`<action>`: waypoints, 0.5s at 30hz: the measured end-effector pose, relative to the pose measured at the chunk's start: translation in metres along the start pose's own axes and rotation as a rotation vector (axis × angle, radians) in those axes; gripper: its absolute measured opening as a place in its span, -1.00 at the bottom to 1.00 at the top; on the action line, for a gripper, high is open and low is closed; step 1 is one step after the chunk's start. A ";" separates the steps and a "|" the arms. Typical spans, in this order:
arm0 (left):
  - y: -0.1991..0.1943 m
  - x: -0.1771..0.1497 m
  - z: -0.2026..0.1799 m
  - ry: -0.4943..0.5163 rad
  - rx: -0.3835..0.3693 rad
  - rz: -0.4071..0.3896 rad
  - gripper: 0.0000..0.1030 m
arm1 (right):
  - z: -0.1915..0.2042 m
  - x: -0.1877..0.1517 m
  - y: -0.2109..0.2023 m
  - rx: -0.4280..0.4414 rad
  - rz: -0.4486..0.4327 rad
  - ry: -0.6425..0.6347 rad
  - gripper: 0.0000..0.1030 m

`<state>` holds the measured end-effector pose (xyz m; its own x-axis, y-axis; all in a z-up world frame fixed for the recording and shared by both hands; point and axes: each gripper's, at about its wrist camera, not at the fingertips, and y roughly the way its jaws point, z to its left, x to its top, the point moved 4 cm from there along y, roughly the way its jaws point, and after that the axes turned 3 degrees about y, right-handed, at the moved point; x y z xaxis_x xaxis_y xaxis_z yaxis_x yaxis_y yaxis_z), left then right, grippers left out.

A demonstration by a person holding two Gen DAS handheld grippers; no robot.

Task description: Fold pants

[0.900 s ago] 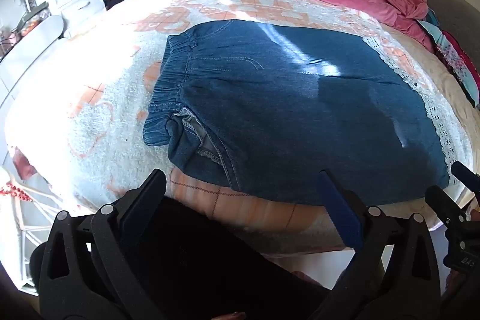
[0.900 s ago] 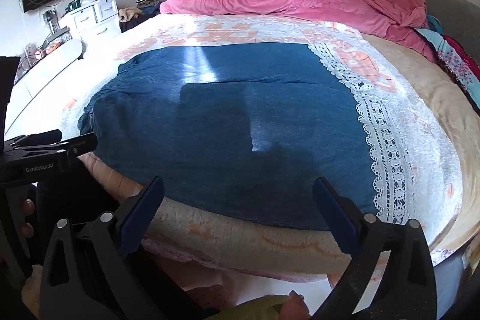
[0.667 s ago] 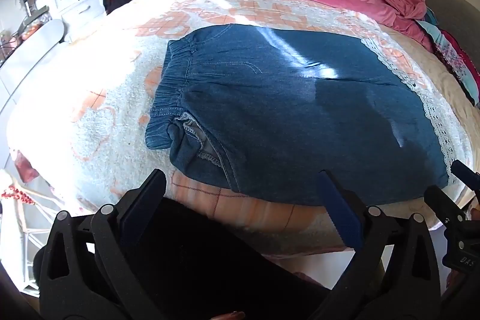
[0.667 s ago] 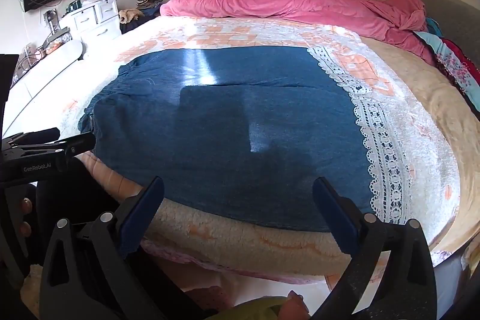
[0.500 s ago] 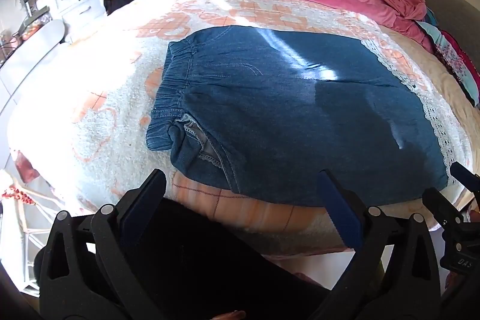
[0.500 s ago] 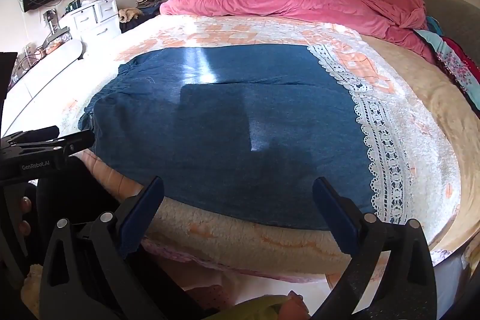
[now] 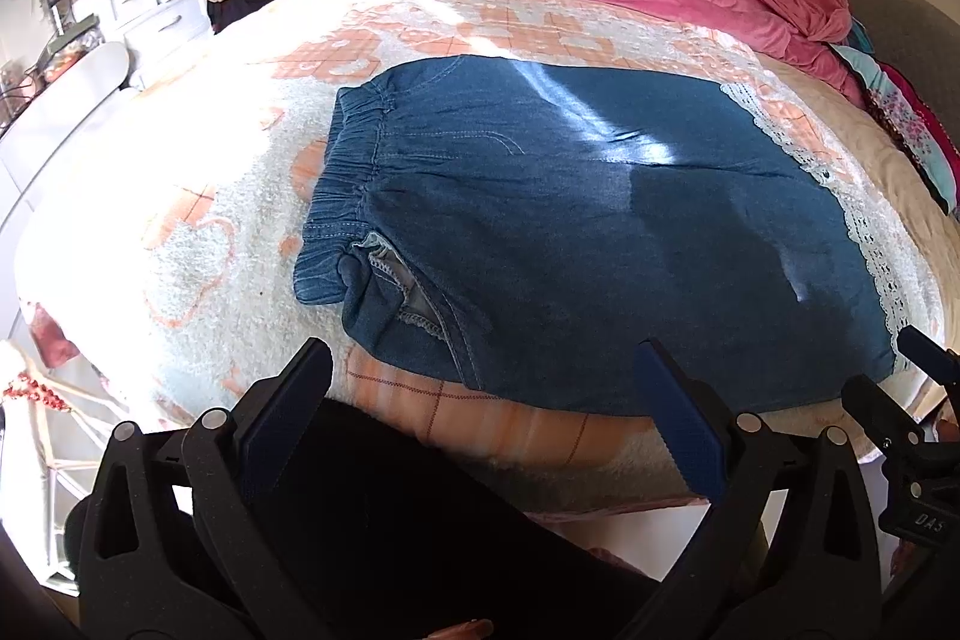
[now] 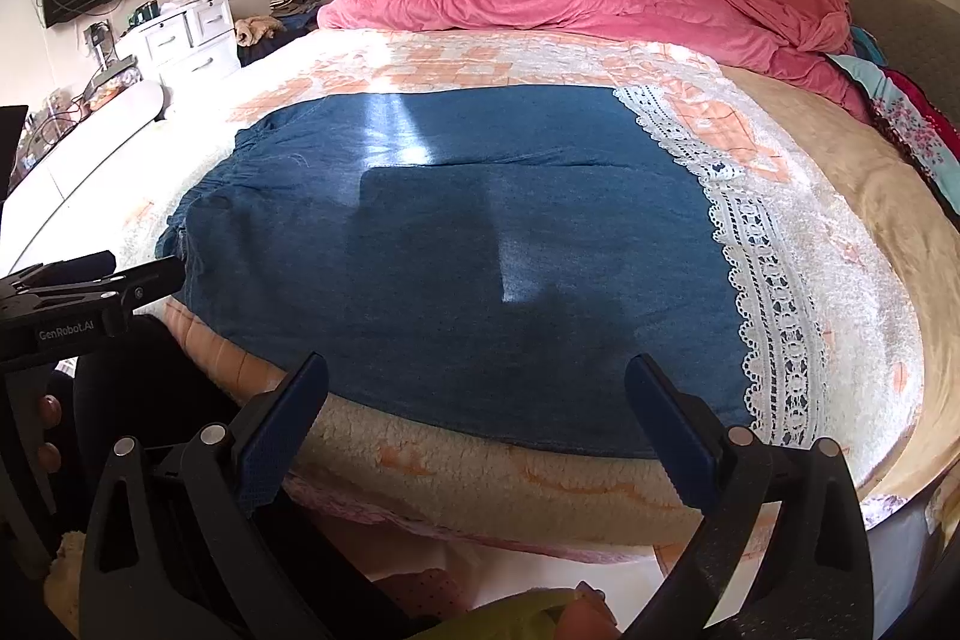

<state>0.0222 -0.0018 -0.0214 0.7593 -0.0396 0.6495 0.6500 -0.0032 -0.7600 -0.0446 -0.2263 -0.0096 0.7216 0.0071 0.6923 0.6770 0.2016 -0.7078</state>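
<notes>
Left wrist view: blue pants (image 7: 576, 220) lie flat, near edge along the bed (image 7: 180, 220) rim. Left gripper (image 7: 480, 412) and right gripper (image 8: 474, 412) hover short of it, jaws wide, holding nothing.

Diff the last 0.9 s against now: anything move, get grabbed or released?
Almost nothing changed. Both views wobble slightly, so the hands drift a little, but neither claw advanced. The left claw and right claw are open and empty as before, held off the near bed edge. The denim pants lie flat on the blanket in the same spot and shape, elastic waistband to the left, untouched.
</notes>
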 end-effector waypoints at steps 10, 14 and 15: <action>-0.002 0.000 -0.002 0.009 -0.012 -0.006 0.83 | -0.001 0.005 -0.004 -0.011 -0.017 0.002 0.92; -0.003 0.001 -0.003 0.008 -0.013 -0.009 0.83 | -0.001 0.006 -0.005 -0.015 -0.019 0.000 0.92; -0.003 0.000 -0.002 0.008 -0.015 -0.009 0.83 | 0.000 0.006 -0.006 -0.016 -0.019 0.000 0.92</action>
<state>0.0208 -0.0041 -0.0191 0.7529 -0.0474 0.6564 0.6563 -0.0187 -0.7542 -0.0441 -0.2278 -0.0015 0.7089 0.0034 0.7053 0.6925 0.1864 -0.6969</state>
